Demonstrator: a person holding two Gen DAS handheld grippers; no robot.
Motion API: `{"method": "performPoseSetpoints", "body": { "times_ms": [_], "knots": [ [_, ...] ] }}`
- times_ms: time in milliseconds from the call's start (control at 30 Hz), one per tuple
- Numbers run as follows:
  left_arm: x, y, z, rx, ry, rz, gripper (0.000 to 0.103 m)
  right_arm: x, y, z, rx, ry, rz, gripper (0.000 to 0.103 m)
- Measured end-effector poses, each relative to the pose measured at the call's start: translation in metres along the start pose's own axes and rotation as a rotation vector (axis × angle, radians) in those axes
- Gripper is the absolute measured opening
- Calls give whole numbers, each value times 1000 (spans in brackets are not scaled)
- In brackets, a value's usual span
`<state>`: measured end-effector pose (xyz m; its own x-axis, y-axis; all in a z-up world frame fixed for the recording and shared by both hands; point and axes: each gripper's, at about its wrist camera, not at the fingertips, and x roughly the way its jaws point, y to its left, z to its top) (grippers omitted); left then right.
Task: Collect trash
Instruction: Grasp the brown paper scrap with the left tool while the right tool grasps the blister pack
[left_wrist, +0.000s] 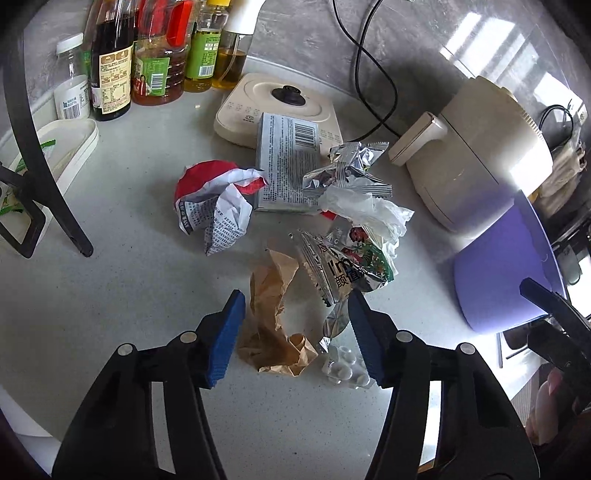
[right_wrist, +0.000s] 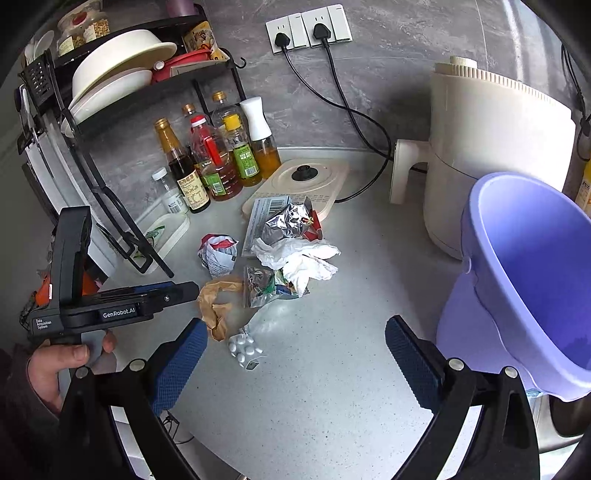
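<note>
Grey speckled kitchen counter (right_wrist: 314, 387), marbled grey wall w/ sockets (right_wrist: 308, 27). Trash pile mid-counter: brown paper (left_wrist: 273, 325), pill blister (left_wrist: 345, 367), foil wrappers (left_wrist: 343, 170). Purple bin (right_wrist: 524, 280) at right. Left gripper (left_wrist: 295, 332) spread wide over brown paper; right gripper (right_wrist: 295, 363) spread, holding nothing.

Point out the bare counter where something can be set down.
Bare counter lies left of the brown paper, toward the black rack leg, and between the pill pack and purple bucket. Trash crowds the middle, from the cardboard box forward.
</note>
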<state>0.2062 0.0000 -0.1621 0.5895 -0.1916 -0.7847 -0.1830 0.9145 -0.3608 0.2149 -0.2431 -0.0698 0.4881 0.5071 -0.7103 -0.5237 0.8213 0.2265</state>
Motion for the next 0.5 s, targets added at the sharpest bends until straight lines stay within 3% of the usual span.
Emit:
{"method": "performPoseSetpoints", "body": {
  "times_ms": [33, 100, 200, 500],
  "knots": [
    [6, 2, 0, -7, 12, 0, 47, 4, -1, 1, -3, 10, -2, 94],
    [14, 7, -1, -16, 34, -4, 26, 10, -1, 6, -15, 24, -5, 94],
    [12, 7, -2, -3, 26, 17, 7, 18, -1, 11, -39, 36, -25, 94],
    [-33, 27, -6, -26, -40, 61, 6, 49, 14, 8, -65, 117, 9, 94]
  ]
}}
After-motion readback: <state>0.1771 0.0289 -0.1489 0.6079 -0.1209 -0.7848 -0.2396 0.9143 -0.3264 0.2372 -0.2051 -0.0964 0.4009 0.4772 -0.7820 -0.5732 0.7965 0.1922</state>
